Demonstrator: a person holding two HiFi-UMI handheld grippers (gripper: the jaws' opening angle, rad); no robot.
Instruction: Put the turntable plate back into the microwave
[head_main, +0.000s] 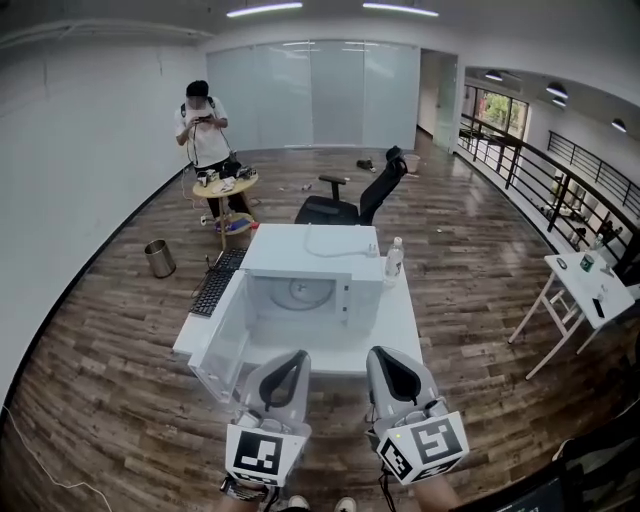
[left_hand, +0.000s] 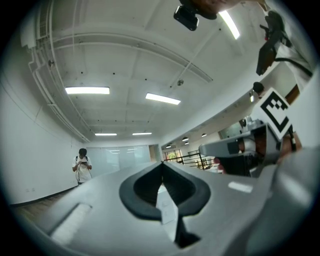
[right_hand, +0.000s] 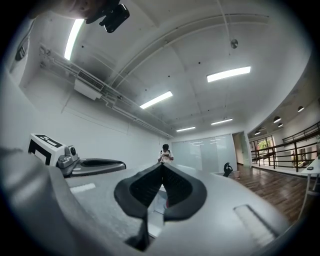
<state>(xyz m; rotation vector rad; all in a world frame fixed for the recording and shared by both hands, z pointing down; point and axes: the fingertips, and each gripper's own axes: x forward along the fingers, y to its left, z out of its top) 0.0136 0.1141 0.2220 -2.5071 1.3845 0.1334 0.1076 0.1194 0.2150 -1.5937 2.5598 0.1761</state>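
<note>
The turntable plate (head_main: 303, 292) appears to lie flat on the floor of the microwave (head_main: 300, 252) cavity, a pale round disc seen through the open front; whether it sits properly on its ring cannot be told at this range. The microwave door (head_main: 222, 345) hangs swung out to the left. The oven stands on a white table (head_main: 400, 330), with a clear bottle (head_main: 394, 260) just beside its right side and a black keyboard (head_main: 215, 282) at the table's left edge.

The left gripper (head_main: 297, 356) and right gripper (head_main: 380, 353) hover side by side at the table's near edge, short of the oven. In each gripper view the dark pads meet at the tips with nothing between them, so both tongs are closed and empty, pointing slightly upward towards the room beyond.

Judged from this, the placing itself looks done, and the hands are clear of the oven. What remains would be closing the door: a gripper would need to reach left, get behind the door's free edge and push it round without jolting the glass plate off its seat.

Further off are an office chair (head_main: 360, 195) and a person (head_main: 203, 125) by a round side table (head_main: 225, 187).
</note>
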